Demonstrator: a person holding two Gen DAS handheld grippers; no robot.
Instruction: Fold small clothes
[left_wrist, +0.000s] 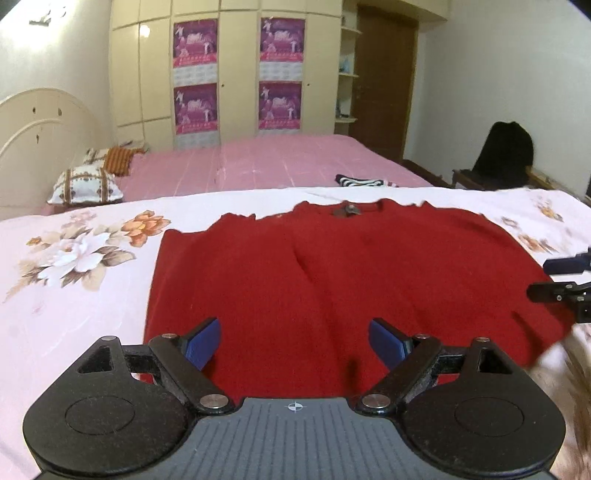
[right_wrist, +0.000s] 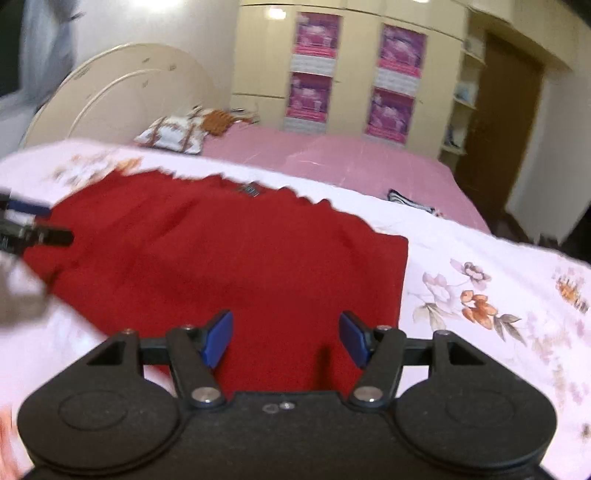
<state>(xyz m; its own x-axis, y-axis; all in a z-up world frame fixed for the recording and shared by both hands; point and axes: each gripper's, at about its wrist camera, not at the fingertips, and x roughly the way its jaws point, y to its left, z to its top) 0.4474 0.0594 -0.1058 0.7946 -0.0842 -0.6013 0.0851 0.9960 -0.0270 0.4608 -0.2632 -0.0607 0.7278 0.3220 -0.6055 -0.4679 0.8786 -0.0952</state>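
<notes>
My left gripper (left_wrist: 295, 345) stands with its blue fingers (left_wrist: 204, 343) spread wide and nothing between them. It sits low centre of the left wrist view, above the near hem of the red sweater (left_wrist: 332, 266). Whether the fingers touch the cloth I cannot tell. My right gripper (right_wrist: 286, 339) is likewise wide and empty, its fingers (right_wrist: 219, 338) at lower centre of the right wrist view, over the near edge of the same garment. Each gripper shows at the edge of the other's view: the right one at the far right of the left view, the left one at the far left of the right view, blurred.

The red sweater (right_wrist: 229, 258) lies spread flat on the flowered bedsheet (left_wrist: 81, 254), filling the middle of both frames, neckline and label (left_wrist: 347, 210) at its far edge. Its sides look already turned in, giving a rough rectangle, though I cannot confirm this. A shallow crease runs left of centre.

Judgement: the step in hand is the approach to the near hem, before any grasp. The next move calls for both grippers to descend, pinch the hem at matching points, and carry it level toward the neckline.

Beyond, upper frame: a pink bed (left_wrist: 258, 162), pillows (left_wrist: 85, 184), a striped garment (left_wrist: 364, 181).
</notes>
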